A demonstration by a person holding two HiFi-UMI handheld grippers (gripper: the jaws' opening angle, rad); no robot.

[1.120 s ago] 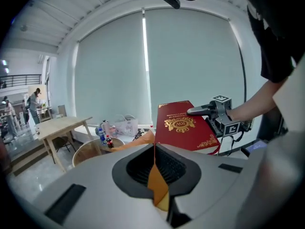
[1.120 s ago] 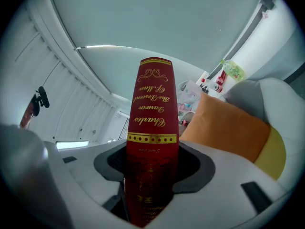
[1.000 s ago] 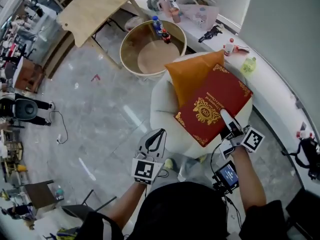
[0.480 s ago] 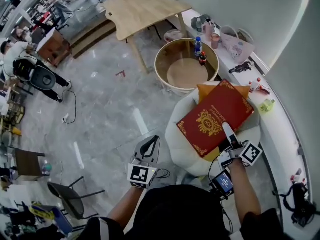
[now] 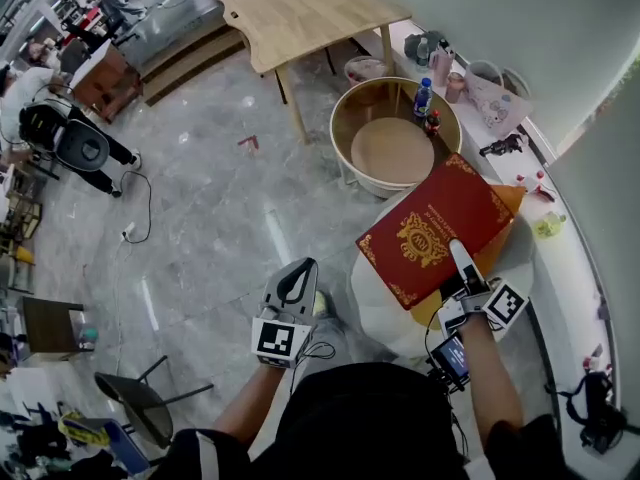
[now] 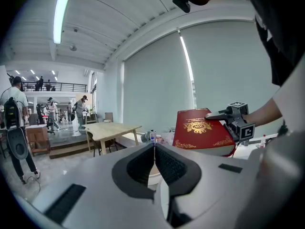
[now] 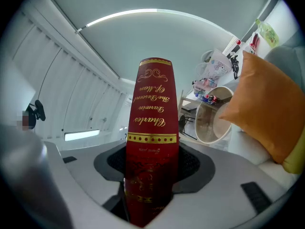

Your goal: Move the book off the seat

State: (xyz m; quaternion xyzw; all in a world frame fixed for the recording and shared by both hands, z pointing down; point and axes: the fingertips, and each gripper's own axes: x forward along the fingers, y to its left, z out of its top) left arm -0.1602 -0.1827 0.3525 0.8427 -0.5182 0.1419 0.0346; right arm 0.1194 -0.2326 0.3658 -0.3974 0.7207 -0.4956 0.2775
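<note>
Book (image 5: 435,230): hangs above the seat (image 5: 378,303), pinched in your right claw (image 5: 458,264). Left claw (image 5: 297,286): jaws together, empty. Set-down is pending.

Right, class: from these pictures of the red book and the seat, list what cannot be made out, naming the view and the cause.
Head view: the red book covers most of the orange cushion.
Head view: the bottles have labels too small to read.
Head view: the book and the person's head hide much of the seat.
Right gripper view: only the book's spine shows; its cover faces away.
</note>
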